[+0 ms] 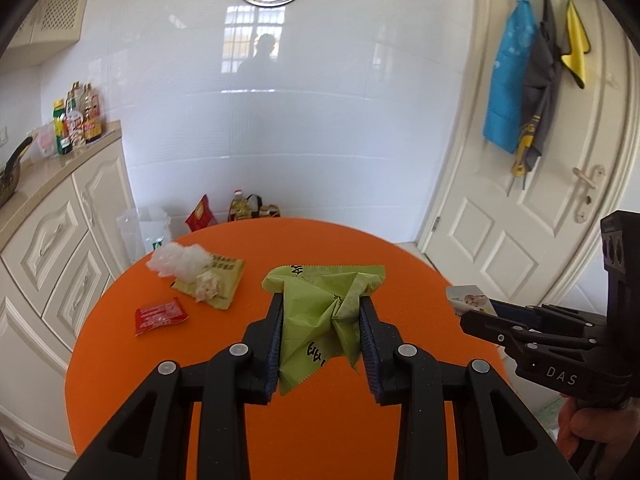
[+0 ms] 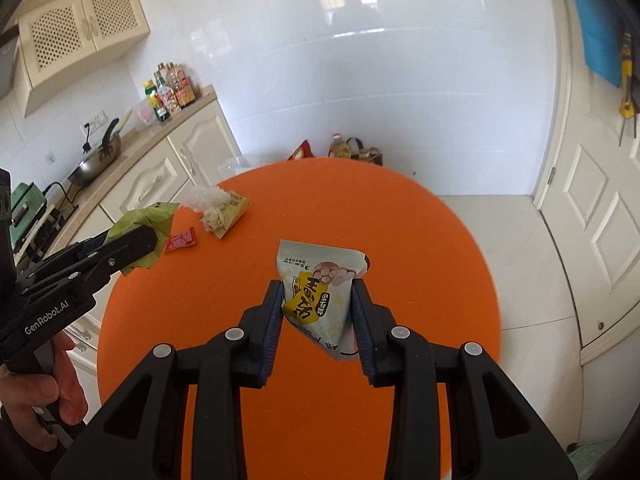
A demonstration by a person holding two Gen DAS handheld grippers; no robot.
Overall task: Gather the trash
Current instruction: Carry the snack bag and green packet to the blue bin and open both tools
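Note:
My left gripper [image 1: 322, 306] is shut on a crumpled green wrapper [image 1: 320, 312], lifted above the round orange table [image 1: 320, 432]. The right wrist view shows that green wrapper [image 2: 150, 220] at the left, pinched by the left gripper [image 2: 136, 240]. My right gripper [image 2: 318, 290] is shut on a white and yellow snack packet [image 2: 316, 292], also held off the table. That snack packet [image 1: 468, 300] pokes out at the right of the left wrist view. On the table's far left lie a red sachet [image 1: 160, 314], a yellow packet [image 1: 216, 286], a crumpled tissue [image 1: 208, 285] and a clear plastic wad [image 1: 178, 260].
Cream cabinets [image 1: 60, 240] with a countertop run along the left, holding bottles [image 1: 78, 118] and a pan [image 2: 96, 162]. Bags and an oil bottle [image 1: 240, 206] stand on the floor behind the table. A white door [image 1: 520, 200] with hanging cloths is at the right.

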